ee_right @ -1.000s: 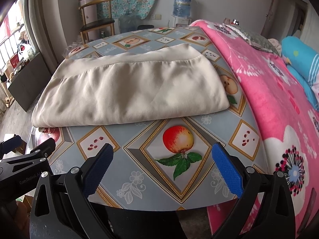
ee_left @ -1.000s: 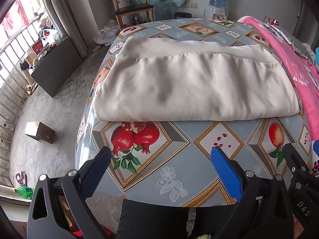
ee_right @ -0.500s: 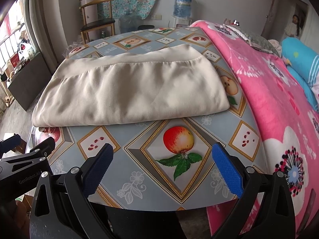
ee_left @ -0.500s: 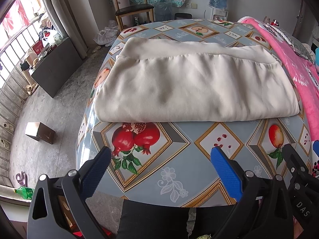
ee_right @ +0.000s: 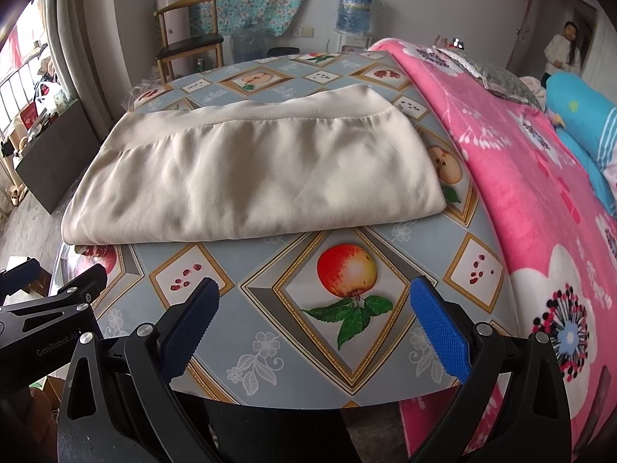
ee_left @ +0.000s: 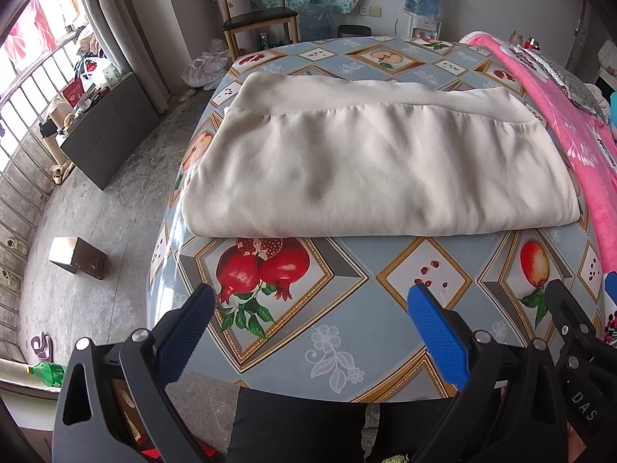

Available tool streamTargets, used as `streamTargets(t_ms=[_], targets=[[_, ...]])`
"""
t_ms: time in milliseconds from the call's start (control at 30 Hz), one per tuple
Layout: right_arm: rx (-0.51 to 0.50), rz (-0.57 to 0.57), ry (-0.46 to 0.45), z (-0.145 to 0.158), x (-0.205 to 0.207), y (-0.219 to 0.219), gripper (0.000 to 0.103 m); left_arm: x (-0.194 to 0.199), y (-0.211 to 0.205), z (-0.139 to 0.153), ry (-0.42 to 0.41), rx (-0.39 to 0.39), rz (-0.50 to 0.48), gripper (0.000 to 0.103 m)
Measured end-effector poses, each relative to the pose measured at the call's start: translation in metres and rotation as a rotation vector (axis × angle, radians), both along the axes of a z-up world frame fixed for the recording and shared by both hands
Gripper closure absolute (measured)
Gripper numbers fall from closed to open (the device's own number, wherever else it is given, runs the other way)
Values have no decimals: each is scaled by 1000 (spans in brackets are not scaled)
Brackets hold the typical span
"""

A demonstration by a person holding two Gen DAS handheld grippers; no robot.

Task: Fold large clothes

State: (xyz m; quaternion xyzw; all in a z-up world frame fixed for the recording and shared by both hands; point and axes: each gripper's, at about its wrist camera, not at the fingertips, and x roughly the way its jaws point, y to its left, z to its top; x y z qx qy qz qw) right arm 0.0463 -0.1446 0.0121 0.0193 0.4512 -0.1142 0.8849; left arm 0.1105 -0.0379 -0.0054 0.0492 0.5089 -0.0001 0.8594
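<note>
A cream garment [ee_left: 370,162] lies folded into a flat rectangle across the middle of a table covered by a fruit-print cloth [ee_left: 327,324]. The same cream garment [ee_right: 254,173] fills the centre of the right wrist view above the tablecloth [ee_right: 277,293]. My left gripper [ee_left: 308,308] hovers open over the table's near edge, well short of the garment, with nothing between its blue pads. My right gripper [ee_right: 314,301] is open too, above a printed apple near the same edge, apart from the cloth. Each gripper's black frame shows at the side of the other's view.
A bed with a pink flowered blanket [ee_right: 540,193] runs along the table's right side, a blue pillow [ee_right: 582,115] on it. A wooden chair [ee_left: 254,11] and a water dispenser [ee_left: 422,4] stand behind. A small box [ee_left: 77,258] sits on the floor at left. A person [ee_right: 563,54] stands in the far doorway.
Both grippers and the garment hold nearly still. A person has come into view in the far right doorway.
</note>
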Motion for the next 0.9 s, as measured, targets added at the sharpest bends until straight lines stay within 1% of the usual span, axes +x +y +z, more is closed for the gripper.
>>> streamTargets(t_ms=[900], targets=[[2,3,8,-1,0,0,7,0,-1,0,-1,1,0,5]])
